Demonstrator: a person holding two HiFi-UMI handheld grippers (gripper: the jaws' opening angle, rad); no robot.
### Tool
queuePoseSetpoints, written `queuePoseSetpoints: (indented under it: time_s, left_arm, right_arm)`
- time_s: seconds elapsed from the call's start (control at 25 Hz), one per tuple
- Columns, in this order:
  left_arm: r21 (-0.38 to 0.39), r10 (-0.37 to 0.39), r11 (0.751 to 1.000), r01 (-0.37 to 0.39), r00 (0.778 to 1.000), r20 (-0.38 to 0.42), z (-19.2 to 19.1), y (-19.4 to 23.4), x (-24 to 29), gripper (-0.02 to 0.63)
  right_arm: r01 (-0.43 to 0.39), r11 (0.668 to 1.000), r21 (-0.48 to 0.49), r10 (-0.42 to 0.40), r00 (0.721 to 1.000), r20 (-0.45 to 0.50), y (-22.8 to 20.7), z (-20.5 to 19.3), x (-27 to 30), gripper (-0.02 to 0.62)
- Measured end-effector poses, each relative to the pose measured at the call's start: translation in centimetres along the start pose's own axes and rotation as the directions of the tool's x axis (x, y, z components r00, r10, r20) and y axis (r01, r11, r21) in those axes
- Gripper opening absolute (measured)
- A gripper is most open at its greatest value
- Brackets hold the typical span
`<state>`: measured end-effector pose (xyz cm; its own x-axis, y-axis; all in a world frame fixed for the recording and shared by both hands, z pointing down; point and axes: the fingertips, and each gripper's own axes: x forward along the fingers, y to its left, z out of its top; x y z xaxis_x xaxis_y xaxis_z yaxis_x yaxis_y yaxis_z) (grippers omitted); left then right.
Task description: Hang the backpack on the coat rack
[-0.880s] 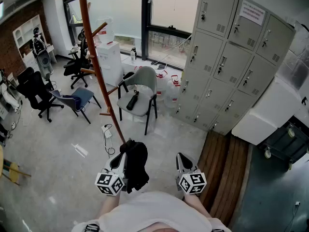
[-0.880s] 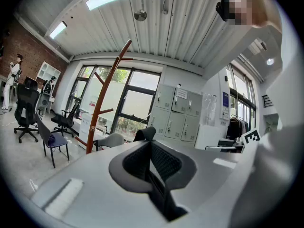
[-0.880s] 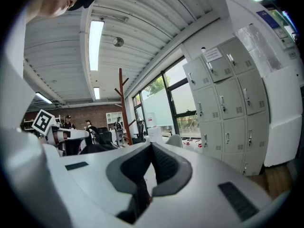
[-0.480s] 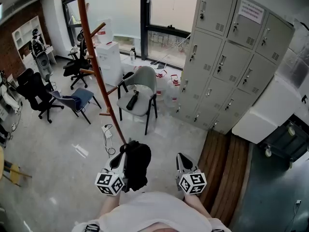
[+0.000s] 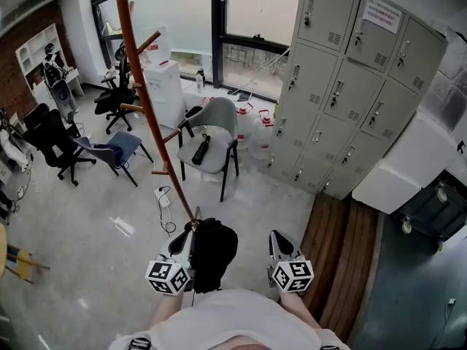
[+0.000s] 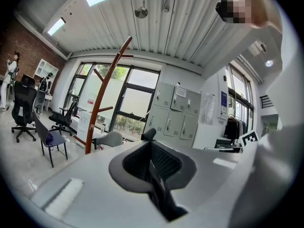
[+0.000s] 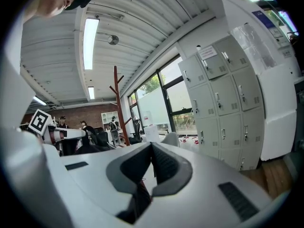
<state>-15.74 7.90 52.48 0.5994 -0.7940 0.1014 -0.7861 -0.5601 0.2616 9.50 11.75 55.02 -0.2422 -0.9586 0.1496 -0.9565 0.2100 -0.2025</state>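
The brown wooden coat rack (image 5: 146, 100) stands ahead and to the left, its pole leaning in the head view with short pegs up its length. It also shows in the left gripper view as the coat rack (image 6: 107, 87) and small in the right gripper view as the coat rack (image 7: 118, 99). The black backpack (image 5: 214, 254) hangs low beside my left gripper (image 5: 190, 230), which is shut on its thin strap (image 6: 148, 134). The bag's body is hidden in that gripper's own view. My right gripper (image 5: 277, 236) hovers to the right of the bag, shut with nothing held (image 7: 152, 146).
A grey chair (image 5: 219, 122) with a dark object on its seat stands behind the rack's foot. Grey lockers (image 5: 350, 86) fill the right, with a wooden floor strip (image 5: 343, 254) below them. Black office chairs (image 5: 51, 137), a white cabinet (image 5: 166, 93) and a floor cable (image 5: 164, 203) lie left.
The backpack has swung slightly right and bulks larger beside the left gripper. Both grippers stay almost where they were, and the rack has not moved.
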Motion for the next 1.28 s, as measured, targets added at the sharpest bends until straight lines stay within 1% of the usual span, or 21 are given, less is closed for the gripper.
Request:
queuePoseSetpoints:
  time_s: [0.2,0.4,0.64,0.88,1.04,1.28]
  left_arm:
    - [0.003,-0.025,1.0,0.025,1.0,-0.004,0.2,1.3,0.8,0.018]
    - [0.004,-0.052,0.999,0.052,0.999,-0.012,0.0,2.9,1.7,0.017]
    - [0.0,-0.057,0.998,0.057,0.998,-0.028,0.0,4.4,3.6,0.017]
    - [0.003,-0.026,1.0,0.026,0.999,-0.037,0.5,6.1,7.1,0.017]
    - [0.01,0.008,1.0,-0.008,0.999,-0.045,0.7,7.2,10.8,0.017]
    - [0.008,0.071,0.997,-0.071,0.997,-0.028,1.9,7.8,17.5,0.017]
  right_arm:
    - [0.012,1.0,-0.002,-0.012,1.0,-0.002,0.7,0.0,1.5,0.008]
    - [0.028,1.0,0.007,-0.028,0.999,-0.021,1.6,-1.1,3.3,0.008]
    - [0.029,1.0,0.005,-0.028,0.999,-0.046,1.6,-1.6,5.0,0.009]
    - [0.019,1.0,0.021,-0.017,0.998,-0.06,-0.8,-1.5,8.4,0.008]
    - [-0.022,0.999,0.027,0.024,0.998,-0.06,-3.0,-0.9,12.4,0.008]
    - [-0.089,0.996,0.025,0.091,0.994,-0.067,-8.1,1.6,19.2,0.008]
